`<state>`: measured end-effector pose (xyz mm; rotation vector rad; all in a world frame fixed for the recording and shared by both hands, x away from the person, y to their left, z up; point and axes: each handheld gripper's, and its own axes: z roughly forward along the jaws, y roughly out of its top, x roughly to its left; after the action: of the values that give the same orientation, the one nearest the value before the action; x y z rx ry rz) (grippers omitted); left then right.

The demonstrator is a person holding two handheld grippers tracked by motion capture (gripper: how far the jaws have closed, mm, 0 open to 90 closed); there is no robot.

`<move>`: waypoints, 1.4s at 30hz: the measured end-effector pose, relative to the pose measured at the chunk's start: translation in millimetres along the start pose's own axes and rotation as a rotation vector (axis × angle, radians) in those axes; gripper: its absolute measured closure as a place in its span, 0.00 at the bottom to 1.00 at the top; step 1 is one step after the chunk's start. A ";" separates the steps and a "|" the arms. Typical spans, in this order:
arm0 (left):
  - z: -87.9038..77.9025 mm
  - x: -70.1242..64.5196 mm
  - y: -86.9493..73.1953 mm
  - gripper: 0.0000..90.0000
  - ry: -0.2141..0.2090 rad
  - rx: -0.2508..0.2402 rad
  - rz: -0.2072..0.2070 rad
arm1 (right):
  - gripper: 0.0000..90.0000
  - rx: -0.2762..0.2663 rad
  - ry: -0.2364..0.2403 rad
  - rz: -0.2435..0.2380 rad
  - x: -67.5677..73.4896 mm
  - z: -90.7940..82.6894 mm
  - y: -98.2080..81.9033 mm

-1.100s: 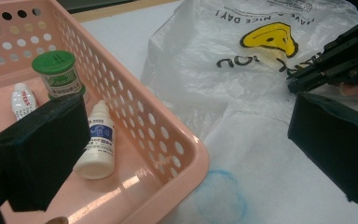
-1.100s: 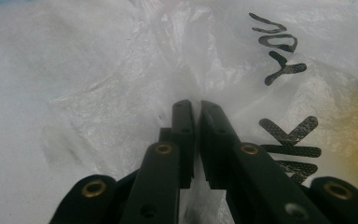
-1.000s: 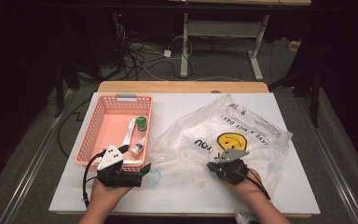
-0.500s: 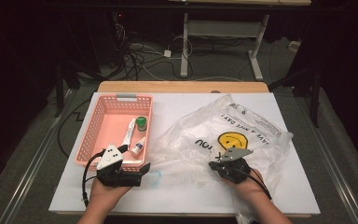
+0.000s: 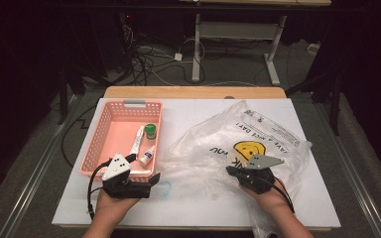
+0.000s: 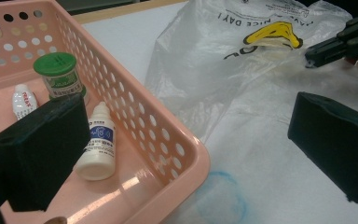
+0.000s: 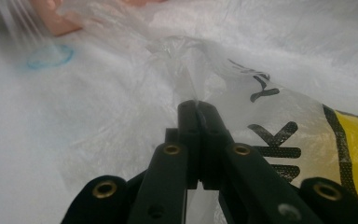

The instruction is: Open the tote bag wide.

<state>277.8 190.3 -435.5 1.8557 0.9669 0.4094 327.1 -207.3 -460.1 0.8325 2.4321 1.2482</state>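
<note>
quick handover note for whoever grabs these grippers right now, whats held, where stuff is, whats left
Right gripper: shut on a pinch of the plastic bag, which lies crumpled on the white table.
Left gripper: open, holding nothing, at the near corner of the pink basket.
In the basket: green-capped jar, white dropper bottle, small tube.
Done: bag gripped on one side. Likely left: open the bag and move the items in.

Bright, even light on the table — dark surroundings; near claw views blur.
</note>
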 end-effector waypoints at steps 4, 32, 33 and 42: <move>-0.7 1.4 -0.2 0.00 0.000 -0.002 -0.003 | 1.00 -0.038 -0.005 0.012 -1.9 -7.6 3.7; -9.4 4.7 6.7 0.00 -0.008 -0.059 -0.050 | 1.00 -0.221 -0.055 0.026 -21.0 -36.1 43.1; -10.3 6.2 7.6 0.00 -0.006 -0.066 -0.054 | 1.00 -0.233 -0.052 0.032 -20.6 -35.3 41.8; -10.8 26.7 34.9 0.00 0.066 -0.050 -0.067 | 1.00 -0.224 -0.047 0.007 -18.1 -39.6 37.3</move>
<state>303.1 209.8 -403.4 1.7694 1.0510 0.4532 335.7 -226.7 -406.9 0.7972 2.2031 1.4530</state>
